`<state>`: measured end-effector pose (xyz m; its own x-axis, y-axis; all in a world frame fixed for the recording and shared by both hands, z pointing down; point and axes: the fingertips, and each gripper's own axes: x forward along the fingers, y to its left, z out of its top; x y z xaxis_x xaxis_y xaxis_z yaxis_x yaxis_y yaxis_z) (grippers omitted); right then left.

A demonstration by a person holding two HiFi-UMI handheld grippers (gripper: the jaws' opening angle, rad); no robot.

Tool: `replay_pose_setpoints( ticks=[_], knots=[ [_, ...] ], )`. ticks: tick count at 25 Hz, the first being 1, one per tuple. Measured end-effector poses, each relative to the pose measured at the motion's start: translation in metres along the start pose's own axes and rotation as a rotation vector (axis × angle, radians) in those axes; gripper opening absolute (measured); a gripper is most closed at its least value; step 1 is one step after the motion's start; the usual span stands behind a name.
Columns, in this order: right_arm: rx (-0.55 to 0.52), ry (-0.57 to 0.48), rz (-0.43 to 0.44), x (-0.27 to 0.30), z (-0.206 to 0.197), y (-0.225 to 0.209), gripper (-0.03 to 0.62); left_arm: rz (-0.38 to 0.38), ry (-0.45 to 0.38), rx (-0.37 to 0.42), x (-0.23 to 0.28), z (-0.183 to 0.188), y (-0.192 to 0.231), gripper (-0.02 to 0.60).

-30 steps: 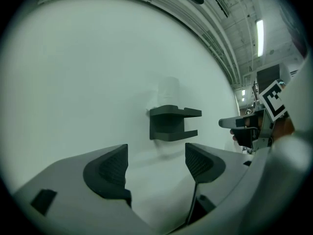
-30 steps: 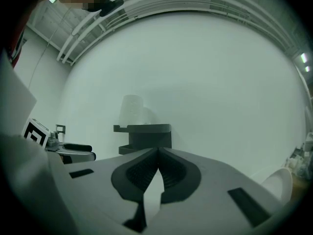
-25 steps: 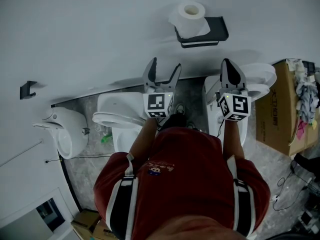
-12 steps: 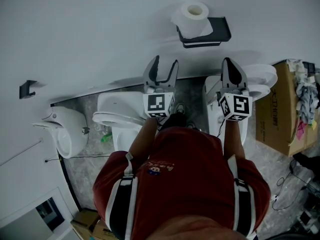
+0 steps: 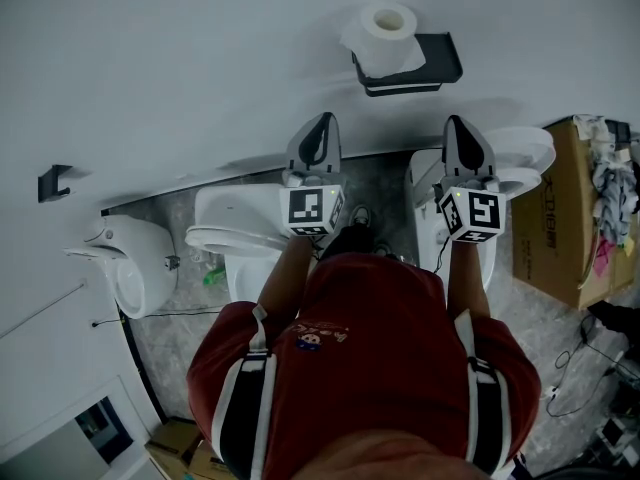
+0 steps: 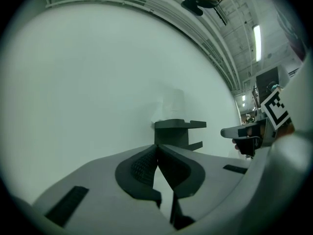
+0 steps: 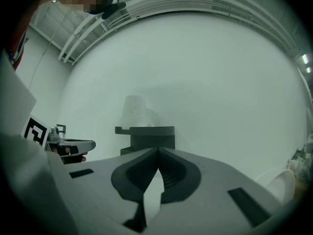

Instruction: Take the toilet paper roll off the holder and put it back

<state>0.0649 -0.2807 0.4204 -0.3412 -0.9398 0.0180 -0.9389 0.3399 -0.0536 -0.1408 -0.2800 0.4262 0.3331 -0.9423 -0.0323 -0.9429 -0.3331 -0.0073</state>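
Observation:
A white toilet paper roll point(image 5: 384, 34) stands on end on a black wall-mounted holder point(image 5: 412, 64), with a loose sheet hanging over the front. My left gripper point(image 5: 322, 122) is shut with nothing between its tips; its jaws have just been closing. It sits below and left of the holder, well short of it. My right gripper point(image 5: 458, 125) is shut and empty too, below the holder's right end. In the left gripper view the holder point(image 6: 178, 131) and pale roll point(image 6: 171, 104) lie straight ahead; the right gripper view shows the roll point(image 7: 134, 112) and holder point(image 7: 146, 137) ahead, slightly left.
A plain white wall point(image 5: 180, 78) carries the holder and a small black hook point(image 5: 54, 180). Below stand white toilets point(image 5: 232, 233) point(image 5: 520, 163) and a urinal point(image 5: 125, 263). A cardboard box point(image 5: 570, 218) with rags sits at right. My red shirt point(image 5: 360, 368) fills the foreground.
My left gripper's jaws have gone from wide apart to shut, with nothing caught between them. The right gripper has not moved.

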Motion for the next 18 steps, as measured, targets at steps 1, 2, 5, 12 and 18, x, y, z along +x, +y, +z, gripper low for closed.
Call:
replay_pose_setpoints(
  ticks=[1,2,5,12,18],
  knots=[
    [-0.001,0.0,-0.001,0.0006,0.0002,-0.0002,0.008,-0.001,0.001,0.004,0.0004,0.0001,0.0002,0.018],
    [-0.002,0.0,-0.002,0.0012,0.0008,-0.0003,0.008,-0.001,0.002,0.008,0.0009,0.0002,0.0004,0.018],
    [-0.008,-0.005,0.001,0.0035,0.004,0.0008,0.008,-0.005,0.003,0.013,0.0027,0.0008,-0.0003,0.018],
    [-0.028,-0.007,-0.002,0.005,0.0054,0.0012,0.008,0.0,-0.003,0.027,0.0059,0.0024,0.0,0.018],
    [-0.033,-0.012,0.0,0.0061,0.0073,0.0005,0.008,0.009,0.001,0.028,0.0082,0.0028,0.0019,0.018]
  ],
)
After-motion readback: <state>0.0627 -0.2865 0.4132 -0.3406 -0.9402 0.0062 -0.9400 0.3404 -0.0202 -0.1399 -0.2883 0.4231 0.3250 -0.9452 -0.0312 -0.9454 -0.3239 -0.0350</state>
